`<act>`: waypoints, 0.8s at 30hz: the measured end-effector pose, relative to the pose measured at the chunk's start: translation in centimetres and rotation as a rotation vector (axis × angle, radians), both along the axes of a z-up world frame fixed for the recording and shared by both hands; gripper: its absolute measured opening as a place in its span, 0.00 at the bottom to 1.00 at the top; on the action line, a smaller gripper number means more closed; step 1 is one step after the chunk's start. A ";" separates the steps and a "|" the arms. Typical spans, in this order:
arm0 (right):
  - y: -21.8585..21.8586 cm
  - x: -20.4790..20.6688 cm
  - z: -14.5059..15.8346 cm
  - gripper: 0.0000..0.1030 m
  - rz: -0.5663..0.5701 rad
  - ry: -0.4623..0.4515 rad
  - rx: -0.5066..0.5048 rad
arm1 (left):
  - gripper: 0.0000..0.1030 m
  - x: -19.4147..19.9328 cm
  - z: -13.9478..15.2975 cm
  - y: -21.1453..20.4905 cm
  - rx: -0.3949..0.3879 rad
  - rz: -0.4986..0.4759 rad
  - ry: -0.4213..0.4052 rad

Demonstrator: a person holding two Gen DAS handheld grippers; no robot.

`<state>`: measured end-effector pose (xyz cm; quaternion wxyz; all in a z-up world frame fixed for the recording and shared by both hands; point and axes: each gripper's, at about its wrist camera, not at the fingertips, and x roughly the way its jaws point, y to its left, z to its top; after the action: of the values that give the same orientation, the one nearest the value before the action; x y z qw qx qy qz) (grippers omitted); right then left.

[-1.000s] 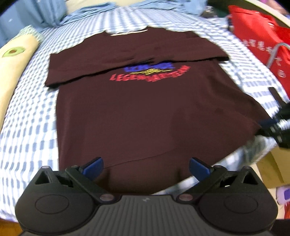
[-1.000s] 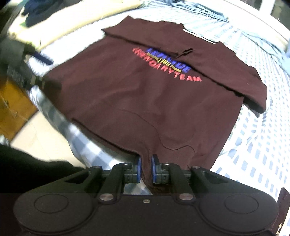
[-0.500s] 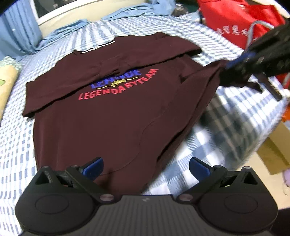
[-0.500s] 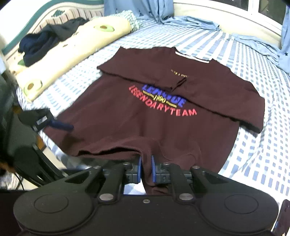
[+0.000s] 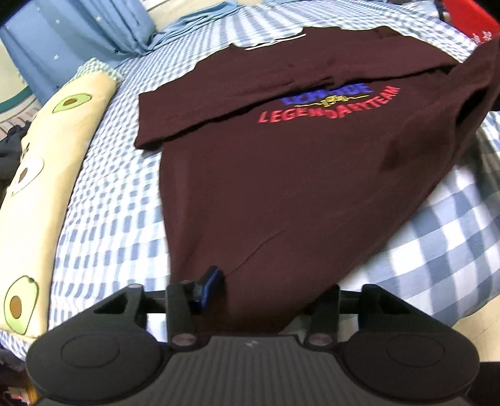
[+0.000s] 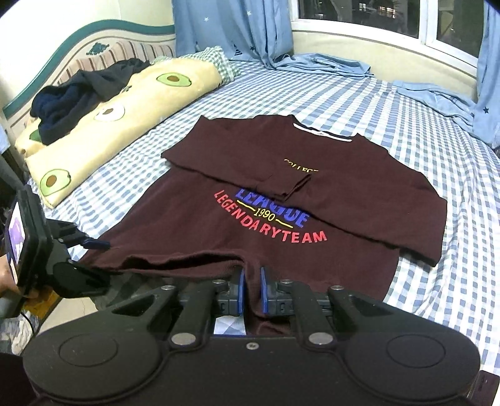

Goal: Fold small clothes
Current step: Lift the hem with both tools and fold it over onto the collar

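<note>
A maroon sweatshirt (image 6: 281, 200) with red and blue lettering lies front up on the checked bed, both sleeves folded across the chest. It also fills the left wrist view (image 5: 281, 175). My right gripper (image 6: 251, 295) is shut on its bottom hem and holds that corner lifted. My left gripper (image 5: 268, 293) sits at the other hem corner; the cloth lies between its jaws and hides the right finger, and the left blue pad (image 5: 210, 287) presses against the fabric. The left gripper also shows in the right wrist view (image 6: 93, 243), at the hem's left end.
A long avocado-print pillow (image 6: 118, 115) lies along the bed's left side with dark clothes (image 6: 81, 96) piled on it. Blue curtains (image 6: 231, 28) and blue cloth (image 6: 325, 64) lie by the window. The blue-white checked sheet (image 6: 443, 281) extends right. A red bag (image 5: 468, 18) stands far right.
My left gripper has closed from wide open onto the hem's left corner. My right gripper has lifted its hem corner higher, so the bottom edge hangs between both grippers.
</note>
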<state>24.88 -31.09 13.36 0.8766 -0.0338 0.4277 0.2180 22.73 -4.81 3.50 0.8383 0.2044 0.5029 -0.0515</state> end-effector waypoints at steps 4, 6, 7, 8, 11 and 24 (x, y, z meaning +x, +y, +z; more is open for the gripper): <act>-0.4 0.2 -0.1 0.10 -0.012 0.002 0.014 | 0.13 0.9 1.0 1.3 -0.011 0.018 0.009; -0.5 0.1 -0.2 0.10 -0.020 0.018 0.021 | 0.06 1.2 2.1 1.4 -0.026 0.037 -0.014; -0.5 -0.1 -0.2 0.10 -0.018 0.023 0.022 | 0.04 1.5 2.8 1.6 -0.052 0.054 -0.031; -0.5 -0.3 -0.1 0.10 -0.014 0.023 0.019 | 0.03 1.8 3.7 1.8 -0.074 0.071 -0.045; -1.0 -0.8 0.2 0.09 -0.015 0.010 0.009 | 0.03 2.6 5.9 1.9 -0.099 0.082 -0.093; -2.7 11.1 3.9 0.09 -0.127 -0.222 -0.081 | 0.03 17.2 15.0 -1.2 -0.107 0.024 -0.215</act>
<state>36.02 -33.79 17.29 0.9285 -0.0661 0.3378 0.1395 39.95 -6.05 18.50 0.8976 0.1576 0.4092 -0.0459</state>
